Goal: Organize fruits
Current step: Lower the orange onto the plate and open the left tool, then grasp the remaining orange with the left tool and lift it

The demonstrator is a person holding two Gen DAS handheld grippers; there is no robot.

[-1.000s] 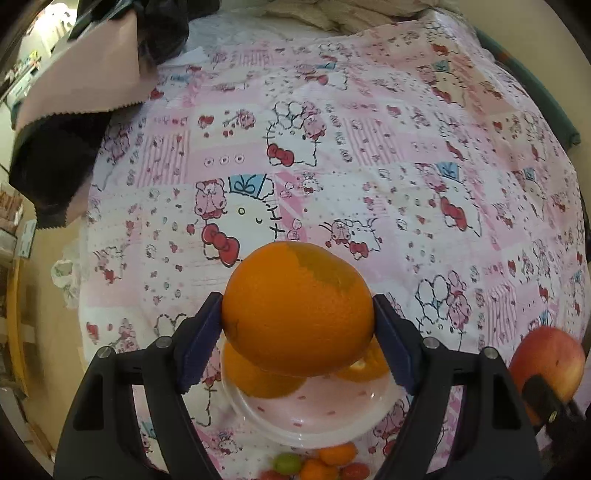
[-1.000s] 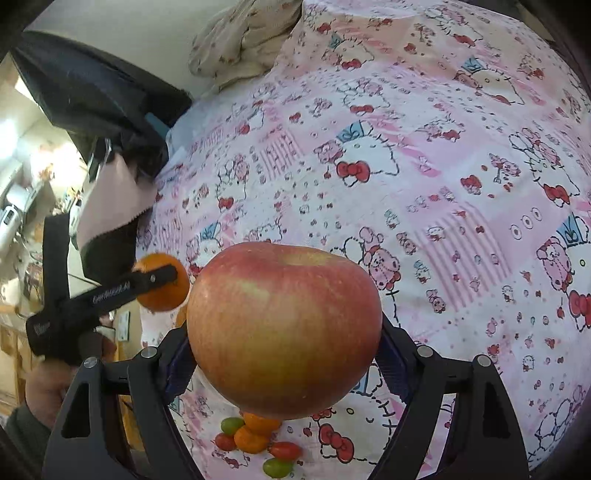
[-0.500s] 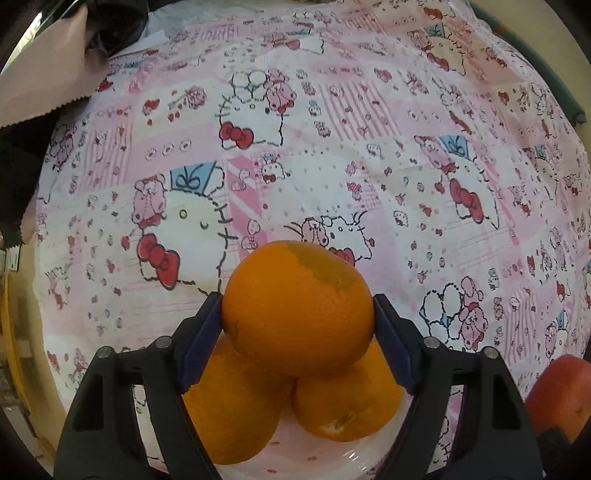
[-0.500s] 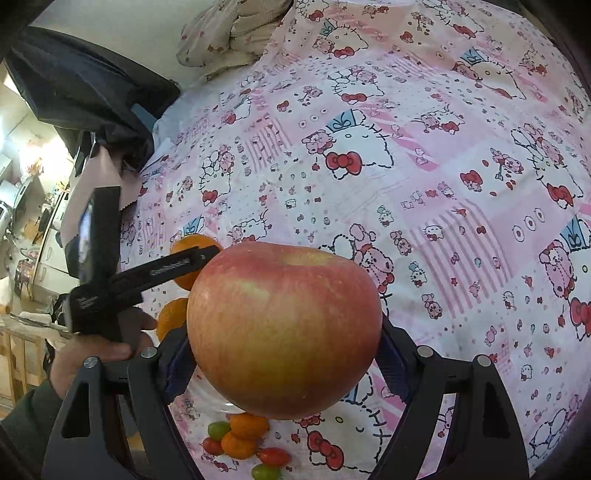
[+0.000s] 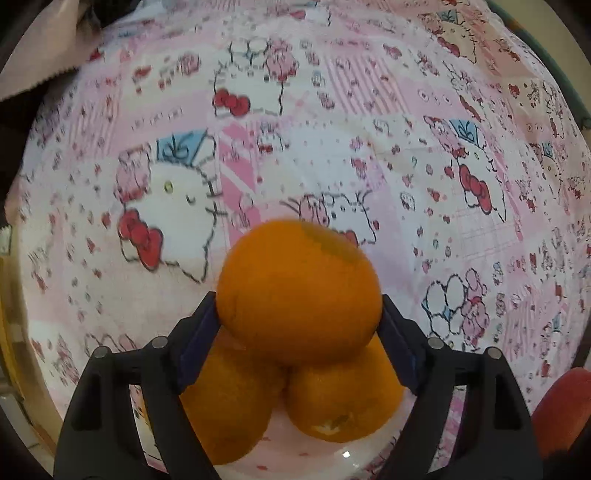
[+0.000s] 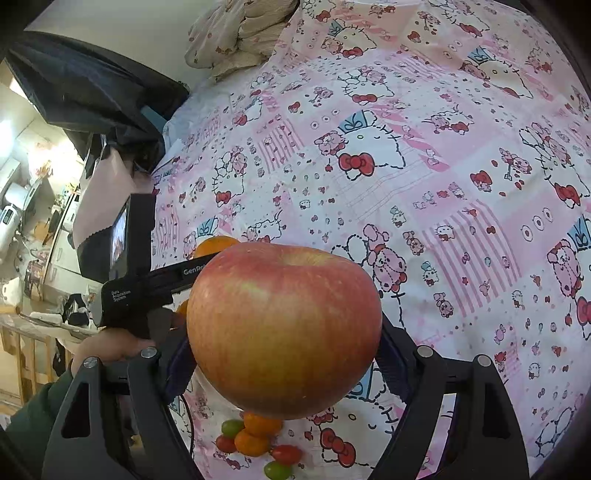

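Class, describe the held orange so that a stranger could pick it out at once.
On the pink cartoon bedsheet sits a white plate with two oranges. The one meant is the orange above them, clamped in the left gripper.

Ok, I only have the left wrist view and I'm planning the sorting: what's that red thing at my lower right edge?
Observer: It is an apple, red and yellow, clamped in the right tool.
Operator: Is any other fruit lying loose?
Observer: Yes, a cluster of small fruits, orange, red and green, lies on the bedspread below the apple.
Operator: And at the far end of the bed?
Observer: A crumpled beige cloth with small red prints lies there.
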